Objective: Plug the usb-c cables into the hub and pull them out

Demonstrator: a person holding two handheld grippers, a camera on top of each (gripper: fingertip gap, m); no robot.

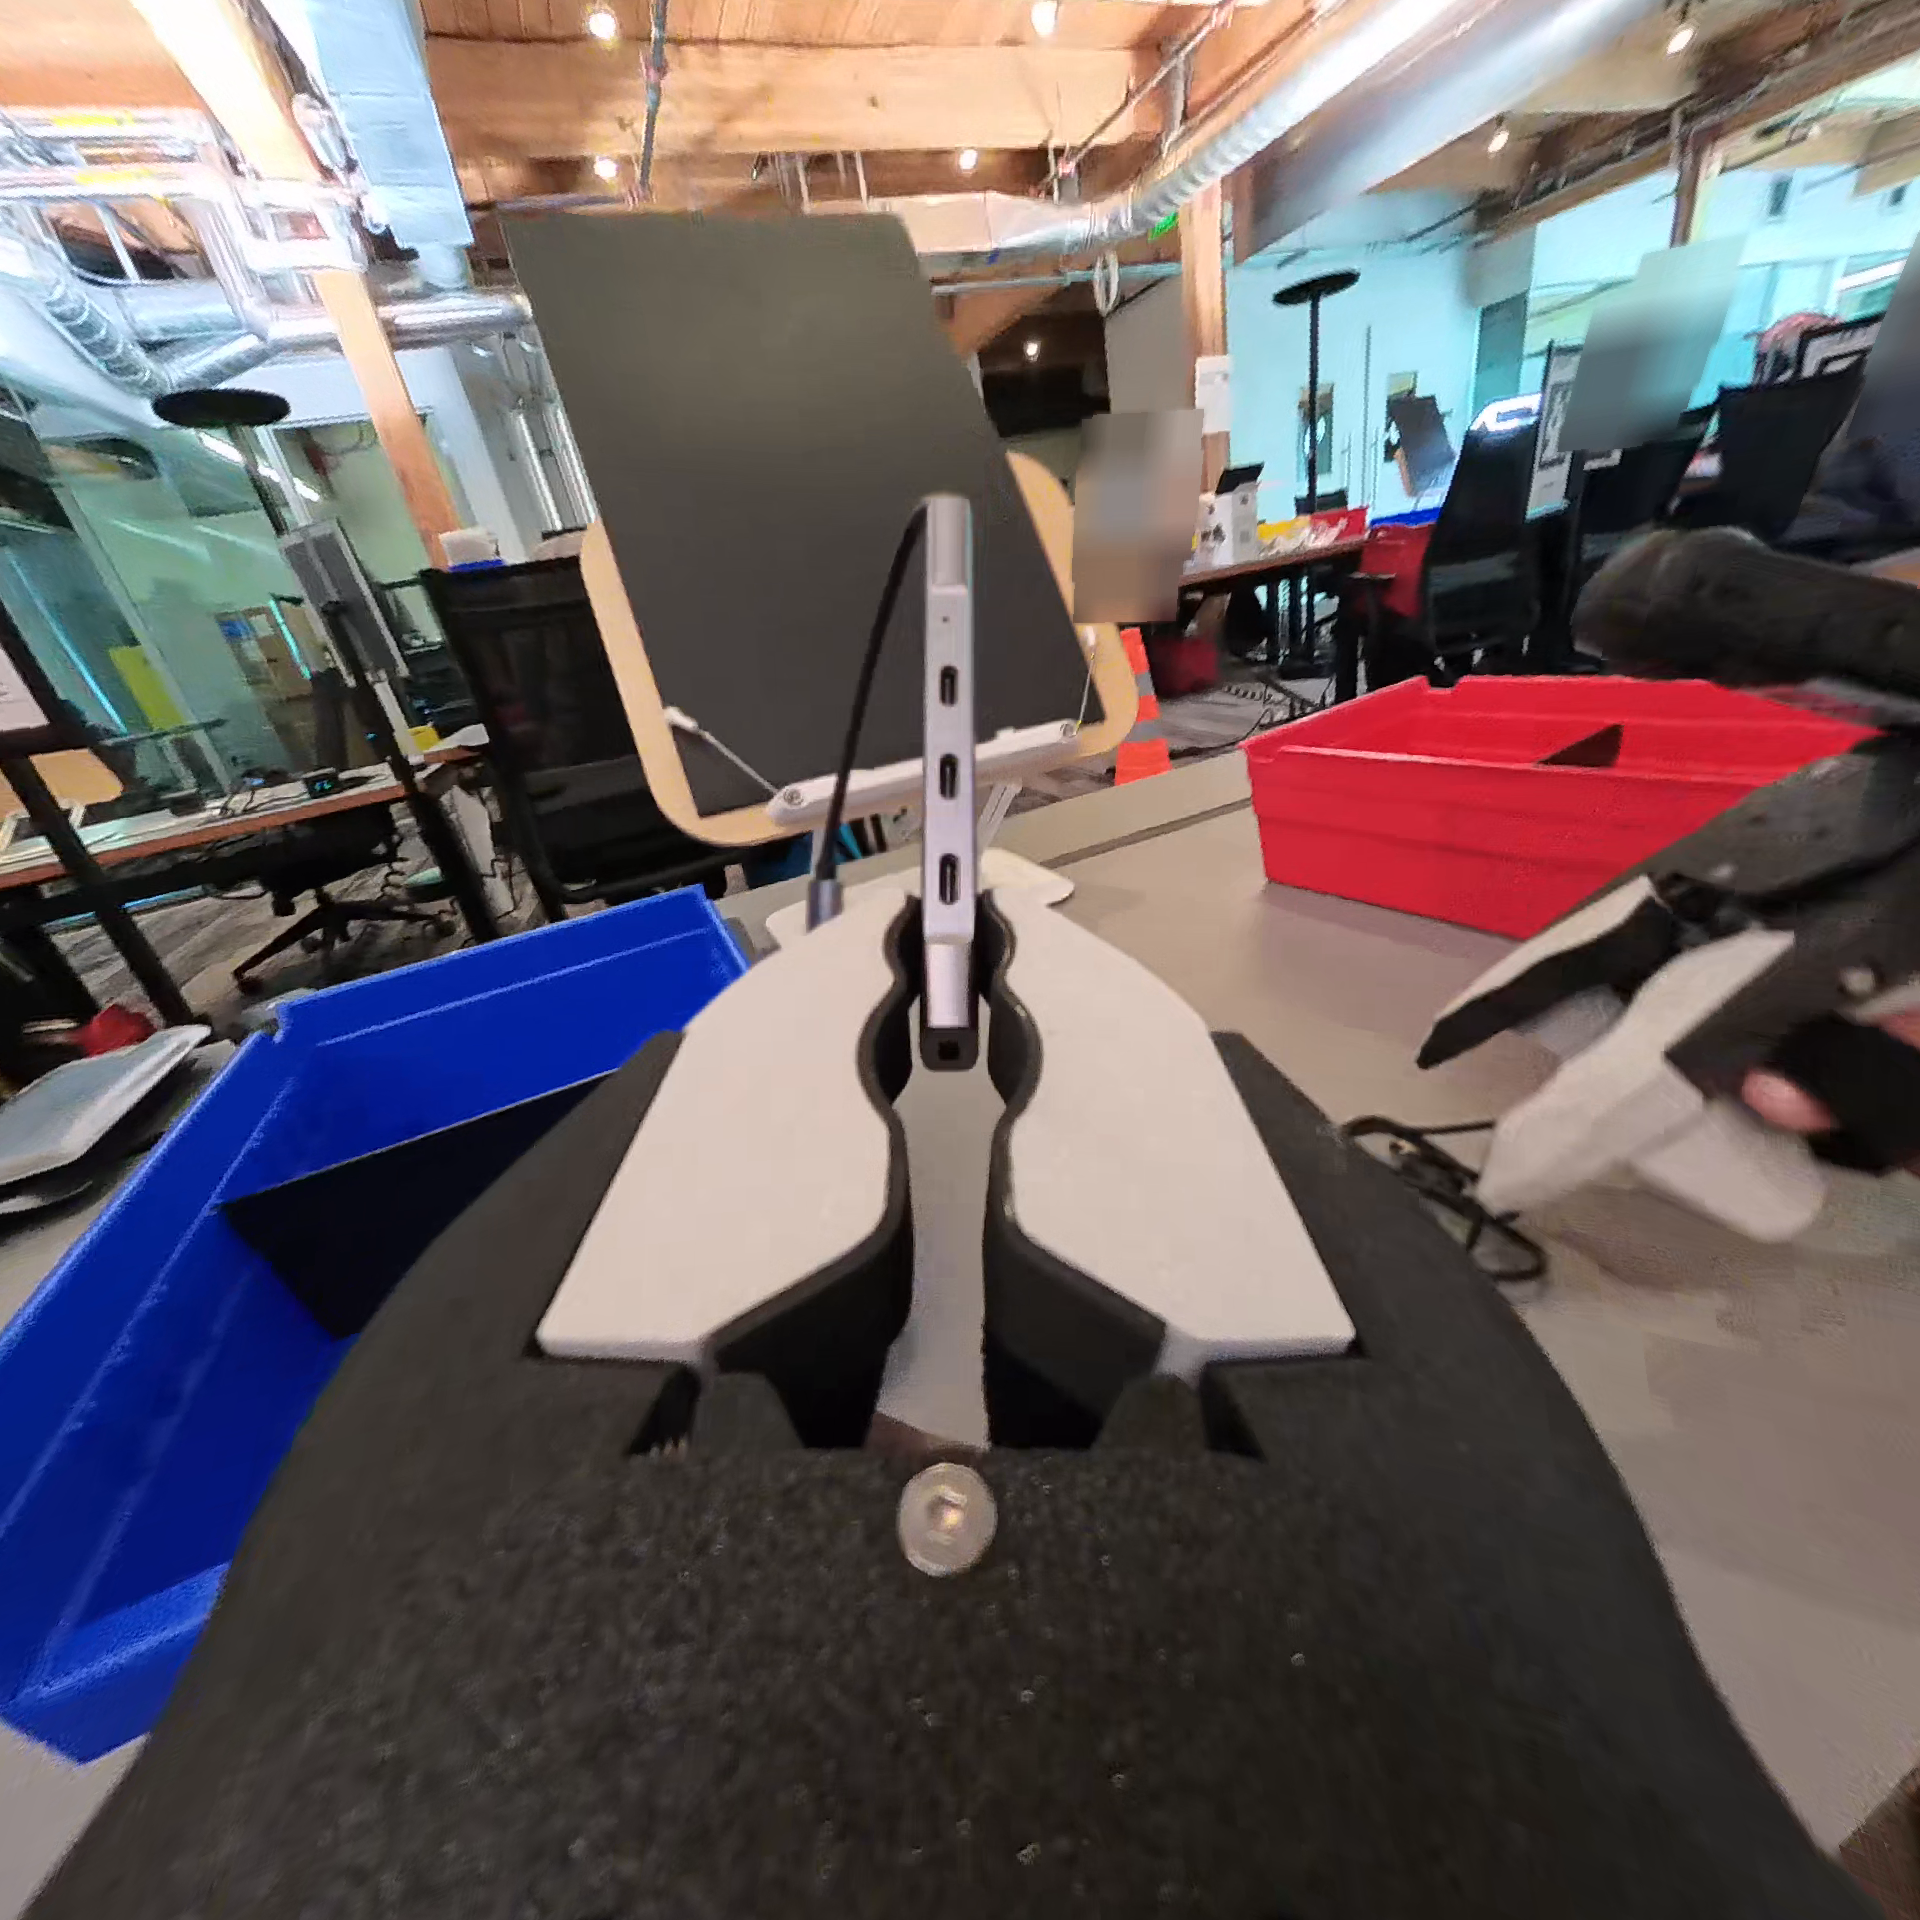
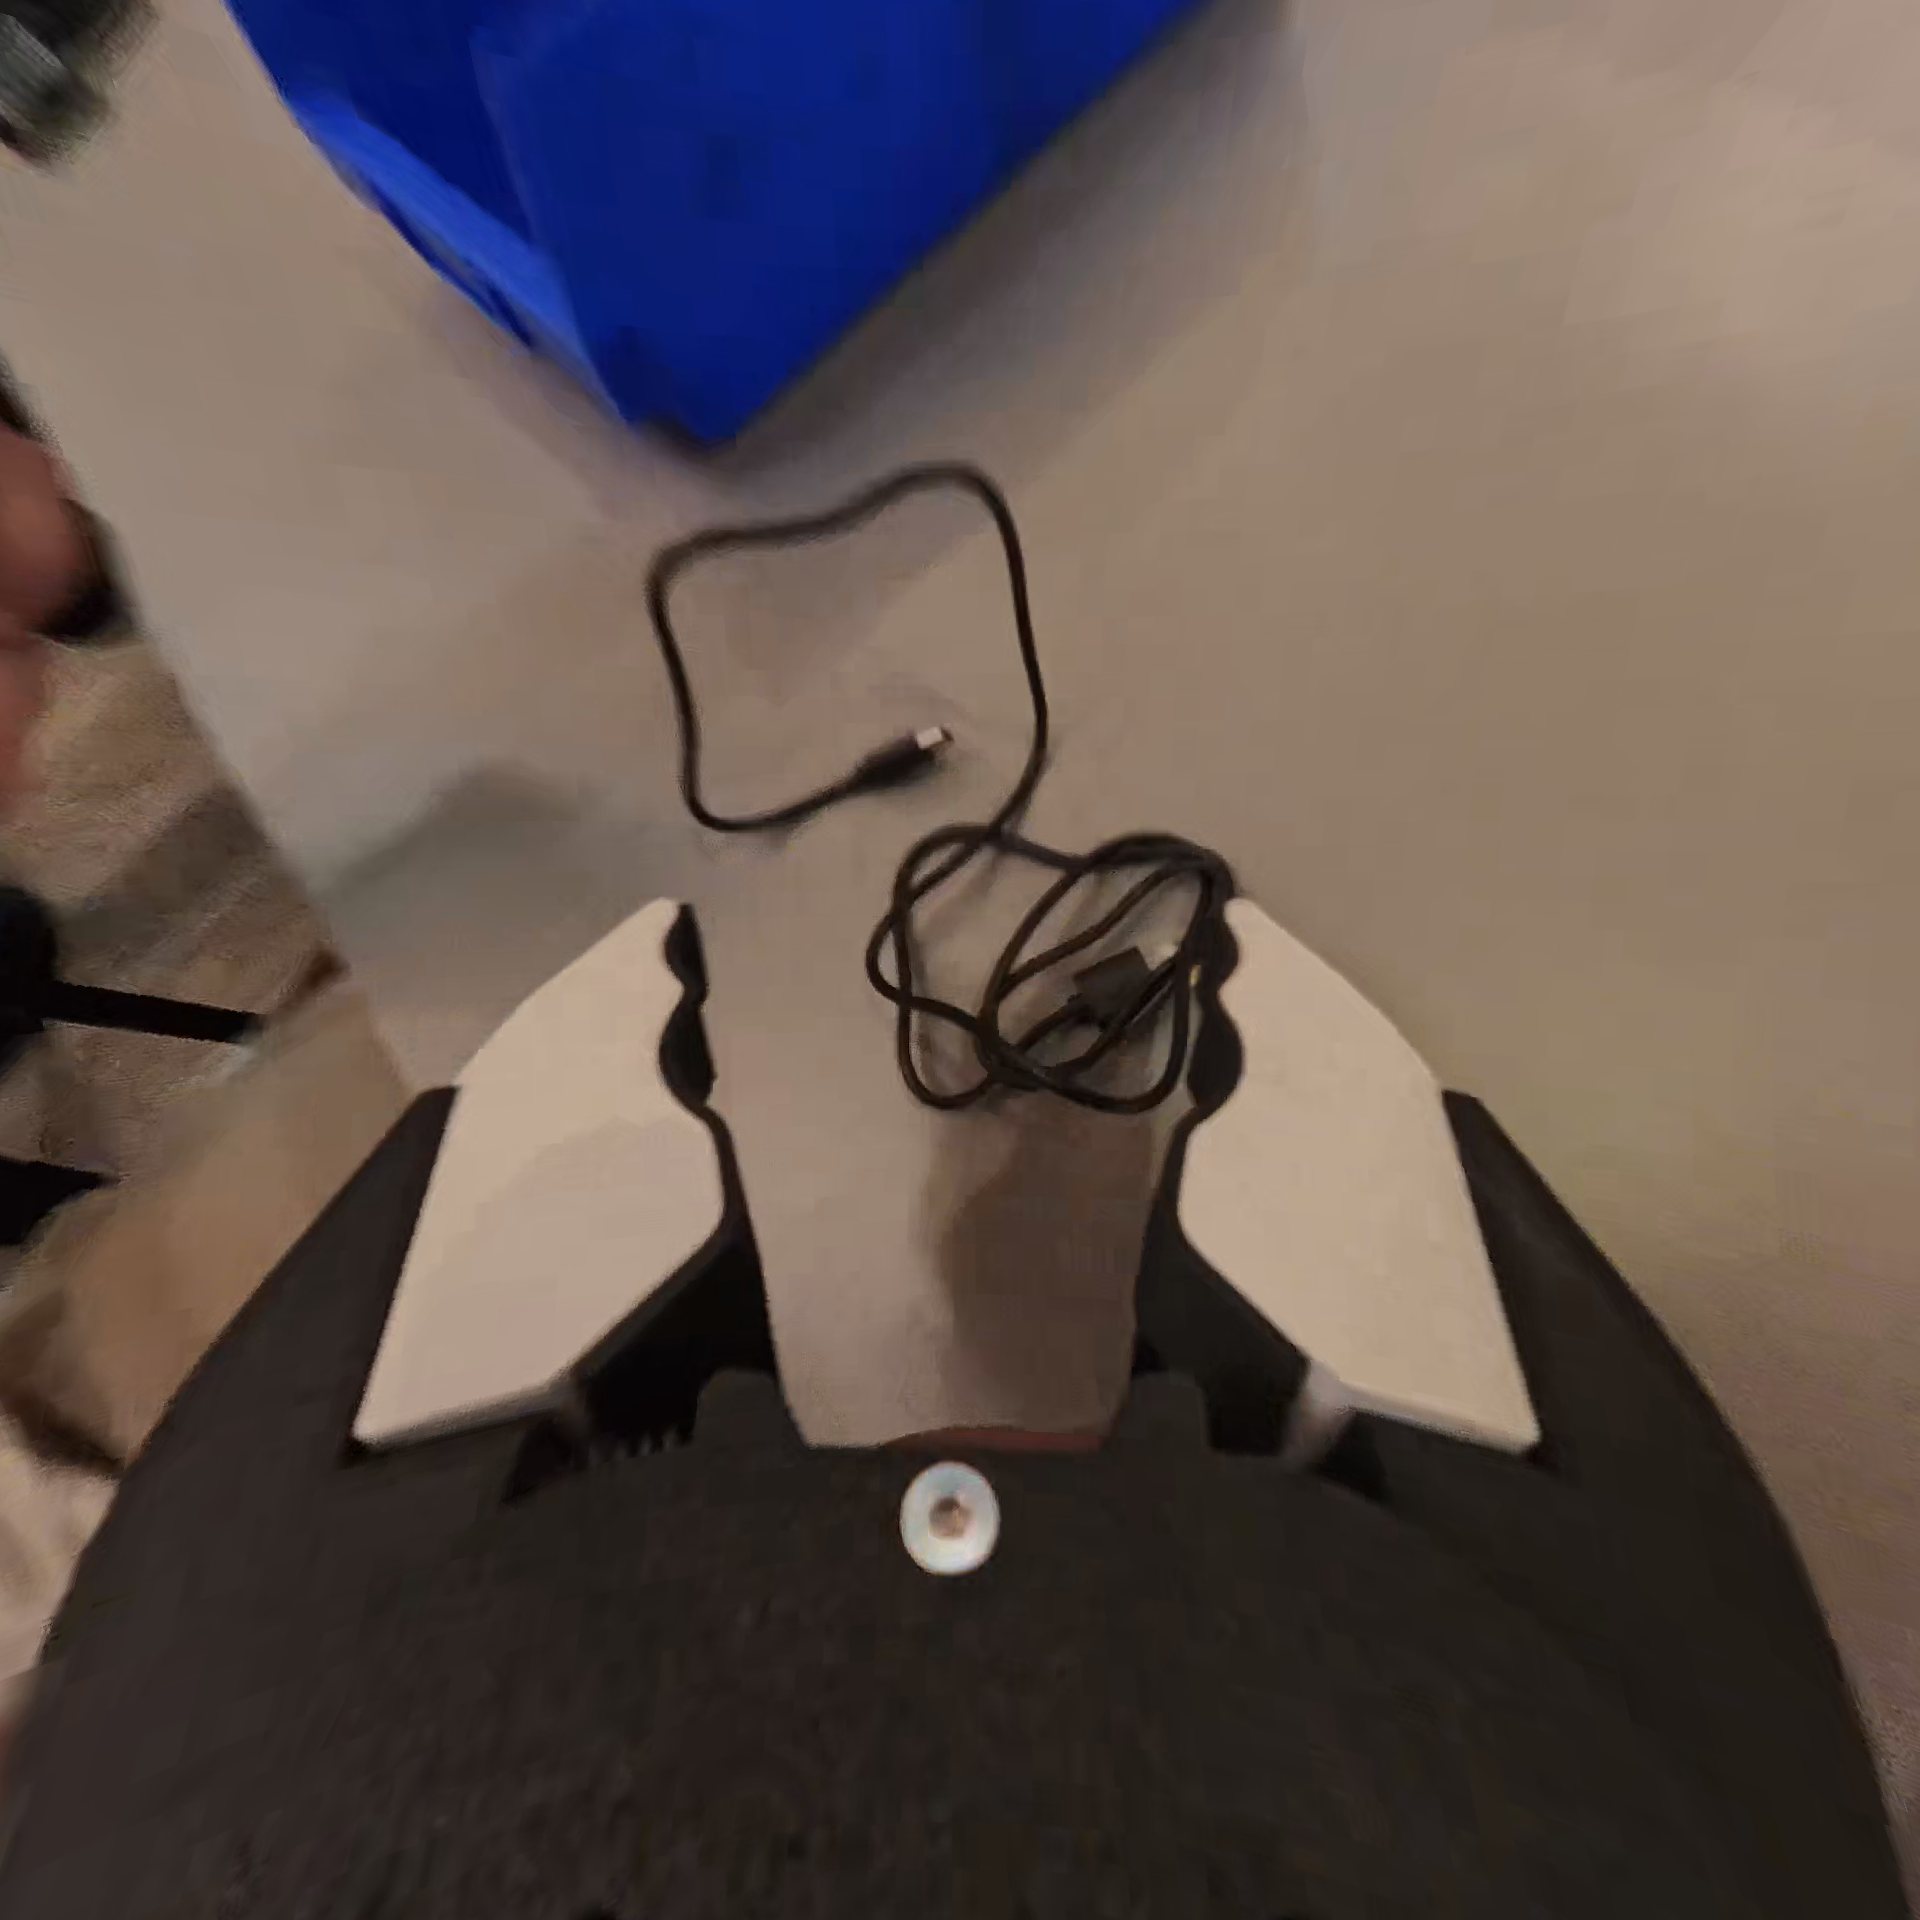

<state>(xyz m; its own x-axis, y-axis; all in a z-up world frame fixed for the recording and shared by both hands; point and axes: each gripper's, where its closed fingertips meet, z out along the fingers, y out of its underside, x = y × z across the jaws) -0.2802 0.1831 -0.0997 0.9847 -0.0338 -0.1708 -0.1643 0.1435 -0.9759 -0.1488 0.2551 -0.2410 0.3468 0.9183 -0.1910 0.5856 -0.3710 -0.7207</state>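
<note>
1. Nearest the left wrist lens: black grainy gripper body with a silver screw, then the left gripper, its two pale grey fingers drawn close and clamped on the lower end of a slim silver aluminium usb-c hub.
2. Hub stands upright on its narrow end, clear of the table; three oval ports face the camera, stacked one above another. All three look unoccupied.
3. Thin black lead leaves the hub's top, arcs down on the left and ends in a grey plug near the fingertips.
4. Blue plastic bin sits near left on the grey table; red plastic bin sits far right. Dark panel on a pale wooden stand rises behind the hub.
5. Right gripper shows at the right edge of the left view, tilted down toward the table, a gloved hand behind it; its fingers are spread apart with nothing between them.
6. Right wrist view, blurred: right gripper looks down with jaws wide apart, holding nothing.
7. Black usb-c cable lies loose on the table: a tangled coil between the fingertips, close to the right-hand finger, and a wide loop farther out with one plug end lying free inside it. Contact between finger and coil cannot be told.
8. Corner of the blue bin lies beyond the cable, apart from it.
</note>
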